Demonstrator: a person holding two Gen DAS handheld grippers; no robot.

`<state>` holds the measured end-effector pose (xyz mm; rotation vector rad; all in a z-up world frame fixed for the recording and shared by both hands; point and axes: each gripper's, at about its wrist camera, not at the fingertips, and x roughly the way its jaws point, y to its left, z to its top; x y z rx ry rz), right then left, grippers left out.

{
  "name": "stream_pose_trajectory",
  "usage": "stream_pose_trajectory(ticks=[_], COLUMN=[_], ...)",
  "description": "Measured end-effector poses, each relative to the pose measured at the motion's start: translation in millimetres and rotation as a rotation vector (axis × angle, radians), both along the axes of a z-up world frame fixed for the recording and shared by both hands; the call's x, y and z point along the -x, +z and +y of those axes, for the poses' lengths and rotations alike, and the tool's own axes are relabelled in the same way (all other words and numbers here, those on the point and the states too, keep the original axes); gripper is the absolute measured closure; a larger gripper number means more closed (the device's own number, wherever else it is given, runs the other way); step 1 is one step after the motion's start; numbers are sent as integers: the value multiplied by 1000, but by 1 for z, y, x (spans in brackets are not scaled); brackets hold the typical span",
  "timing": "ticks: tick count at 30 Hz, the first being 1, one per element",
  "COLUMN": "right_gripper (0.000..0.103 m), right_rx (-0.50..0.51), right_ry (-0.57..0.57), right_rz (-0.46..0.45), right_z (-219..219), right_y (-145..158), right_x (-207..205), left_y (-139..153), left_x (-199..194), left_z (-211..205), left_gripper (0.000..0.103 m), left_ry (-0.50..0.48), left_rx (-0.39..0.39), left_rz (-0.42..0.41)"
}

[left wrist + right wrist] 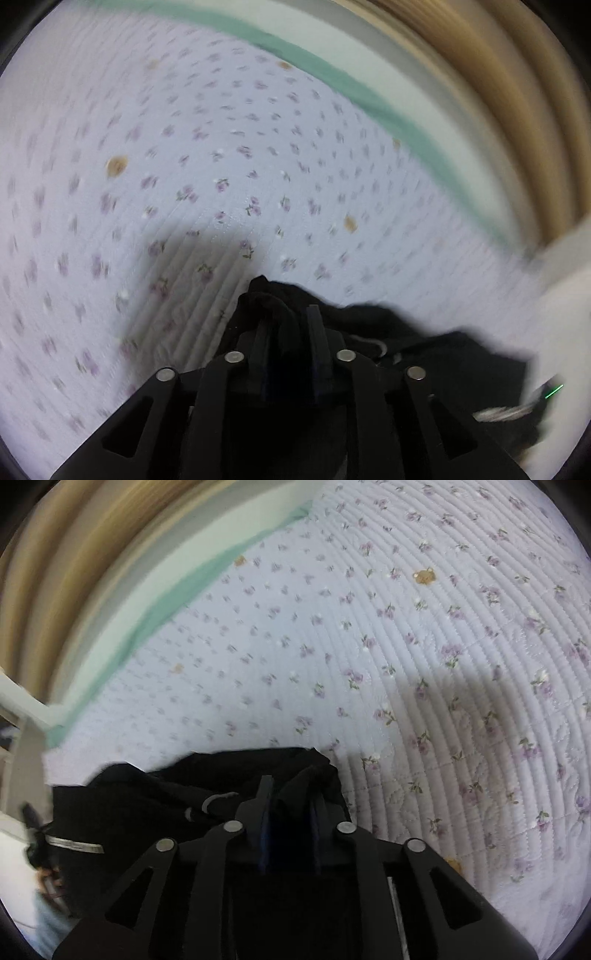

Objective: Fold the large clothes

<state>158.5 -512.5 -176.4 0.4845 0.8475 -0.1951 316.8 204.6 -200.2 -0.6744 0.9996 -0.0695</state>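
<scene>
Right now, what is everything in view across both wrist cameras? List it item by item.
black garment: one, black with pale cord or trim, bunched at the near edge of the quilt, cloth between both grippers' fingers
quilt: one, pale lilac with small purple flowers and tan motifs, spread under everything
green sheet edge: one, mint green, along the quilt's far border
wooden surface: tan, blurred, beyond the sheet
left gripper: one, black, pinching cloth
right gripper: one, black, pinching cloth

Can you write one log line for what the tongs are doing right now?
left tongs: black garment bunched between fingers | right tongs: same | under: floral quilt | fold: not done
</scene>
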Motion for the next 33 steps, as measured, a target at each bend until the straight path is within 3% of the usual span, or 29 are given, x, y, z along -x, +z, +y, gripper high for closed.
stream_pose_trajectory(ticks=[1, 2, 3, 4, 5, 7, 9, 11, 14, 17, 21, 25, 28, 33], right_gripper=[74, 41, 17, 0, 0, 0, 0, 0, 0, 0, 0, 0, 0, 0], right_rx=[-18, 4, 43, 75, 71, 21, 78, 162, 172, 199, 204, 254, 207, 237], right_ry=[7, -4, -22, -43, -60, -97, -105, -107, -58, 35, 150, 112, 104, 100], right_rz=[-17, -26, -30, -54, -85, -128, -129, -142, -187, -149, -46, 32, 114, 137], right_z=[-2, -2, -2, -4, -6, -9, 6, 34, 89, 139, 180, 187, 178, 172], right_y=[8, 17, 25, 37, 45, 63, 78, 92, 100, 88, 53, 14, -20, -54], right_x=[6, 10, 14, 21, 26, 39, 45, 48, 49, 29, -5, -24, -35, -44], left_y=[5, 9, 19, 32, 42, 63, 83, 107, 118, 104, 74, 51, 31, 5], left_x=[5, 6, 10, 15, 18, 30, 42, 58, 72, 78, 68, 52, 39, 31], left_z=[13, 17, 22, 29, 33, 43, 34, -2, -56, -129, -187, -217, -225, -229], left_gripper=[80, 72, 63, 46, 43, 43, 43, 43, 43, 43, 45, 46, 51, 51], left_ry=[34, 51, 85, 129, 158, 200, 171, 76, -85, -290, -410, -447, -465, -467], left_rx=[78, 88, 50, -21, -45, -3, 2, -69, -111, -111, -79, -220, -325, -376], left_rz=[-6, -10, -16, -25, -37, -72, -113, -157, -178, -157, -114, -79, -30, -32])
